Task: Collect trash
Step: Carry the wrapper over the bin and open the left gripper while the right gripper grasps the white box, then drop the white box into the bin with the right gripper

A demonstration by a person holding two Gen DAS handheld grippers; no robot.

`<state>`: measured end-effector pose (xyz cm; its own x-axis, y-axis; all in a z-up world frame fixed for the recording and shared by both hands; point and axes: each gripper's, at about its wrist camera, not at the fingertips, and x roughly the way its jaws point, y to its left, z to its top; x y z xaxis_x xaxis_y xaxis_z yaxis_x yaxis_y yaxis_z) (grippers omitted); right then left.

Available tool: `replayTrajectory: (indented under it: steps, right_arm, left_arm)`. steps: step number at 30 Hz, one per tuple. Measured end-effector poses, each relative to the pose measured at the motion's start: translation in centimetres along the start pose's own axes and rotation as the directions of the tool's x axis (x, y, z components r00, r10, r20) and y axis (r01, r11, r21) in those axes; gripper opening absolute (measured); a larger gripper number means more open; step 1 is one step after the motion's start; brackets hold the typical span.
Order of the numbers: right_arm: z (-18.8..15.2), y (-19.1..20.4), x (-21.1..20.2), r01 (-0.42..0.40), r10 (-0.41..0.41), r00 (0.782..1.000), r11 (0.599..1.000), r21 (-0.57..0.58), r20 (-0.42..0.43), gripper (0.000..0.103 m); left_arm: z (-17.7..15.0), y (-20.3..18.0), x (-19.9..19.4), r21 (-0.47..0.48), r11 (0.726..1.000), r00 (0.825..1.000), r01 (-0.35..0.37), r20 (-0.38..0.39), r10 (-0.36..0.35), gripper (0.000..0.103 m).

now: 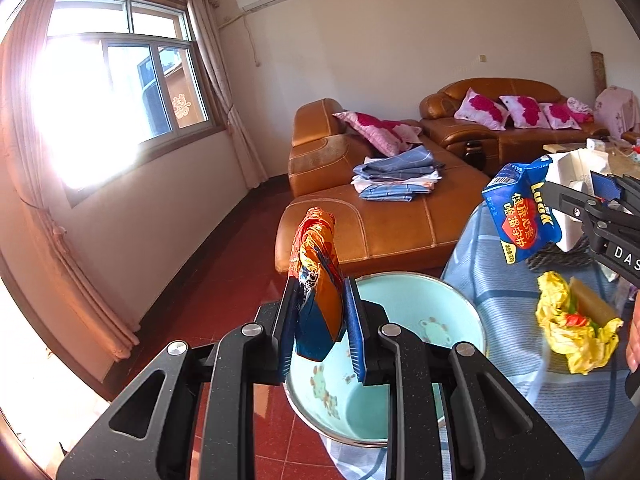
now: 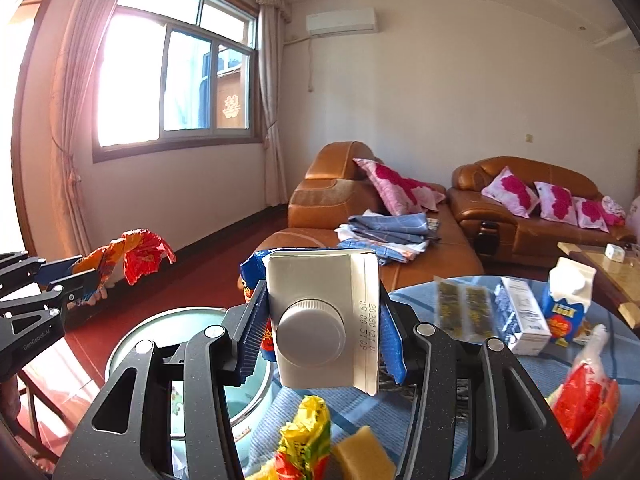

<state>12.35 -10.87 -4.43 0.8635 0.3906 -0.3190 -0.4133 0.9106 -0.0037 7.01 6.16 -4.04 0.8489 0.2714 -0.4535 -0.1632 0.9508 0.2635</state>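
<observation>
The left gripper (image 1: 320, 328) pinches a crumpled orange wrapper (image 1: 318, 276) between its blue pads, and holds it in the air above the pale blue basin (image 1: 424, 300), which seems to serve as the trash bin. The wrapper is thin foil, so I judge it very light and soft; it stands up from the jaws and can slip easily, so a hold on the thick, bunched part is safer than on a loose edge. The right gripper (image 2: 320, 332) has its jaws pressed on the two sides of a carton (image 2: 320, 320) with a white screw cap, lifted over the table (image 2: 420, 420) near the basin. The carton looks a little squeezed, so it is probably empty: light and half stiff, and it will dent under hard pressure; the flat side walls are the good place to grip. On the blue cloth lie a yellow wrapper (image 2: 306, 436) touching a sponge (image 2: 362, 458), a red bag (image 2: 584, 404) and a second carton (image 2: 566, 300), all well apart from the basin.
</observation>
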Motion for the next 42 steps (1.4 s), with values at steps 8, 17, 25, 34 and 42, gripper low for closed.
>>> replayTrajectory:
  steps: [8, 17, 25, 34, 42]
  right_arm:
    - [-0.4, 0.8, 2.2, -0.042, 0.041, 0.998, 0.999, -0.022, -0.049, 0.050]
    - [-0.7, 1.4, 3.3, -0.068, 0.062, 0.993, 0.996, -0.063, -0.098, 0.050]
    - [-0.6, 2.3, 3.4, -0.095, 0.083, 0.990, 0.991, -0.097, -0.117, 0.050]
    - [-0.6, 3.7, 3.5, -0.125, 0.110, 0.986, 0.985, -0.122, -0.122, 0.069]
    - [-0.7, 2.6, 2.3, -0.095, 0.085, 0.990, 0.992, -0.084, -0.112, 0.069]
  left_arm:
    - [-0.4, 0.7, 0.7, 0.027, 0.999, 0.999, -0.047, -0.025, 0.048, 0.022]
    - [-0.6, 1.0, 1.4, 0.041, 0.997, 0.997, -0.061, -0.048, 0.063, 0.023]
    - [-0.6, 0.8, 1.3, 0.043, 0.998, 0.998, -0.036, -0.053, 0.038, 0.024]
    - [-0.9, 0.4, 1.5, 0.051, 0.998, 0.997, 0.024, -0.068, -0.020, 0.048]
    - [-1.0, 0.1, 1.4, 0.044, 0.999, 0.998, 0.027, -0.066, -0.024, 0.051]
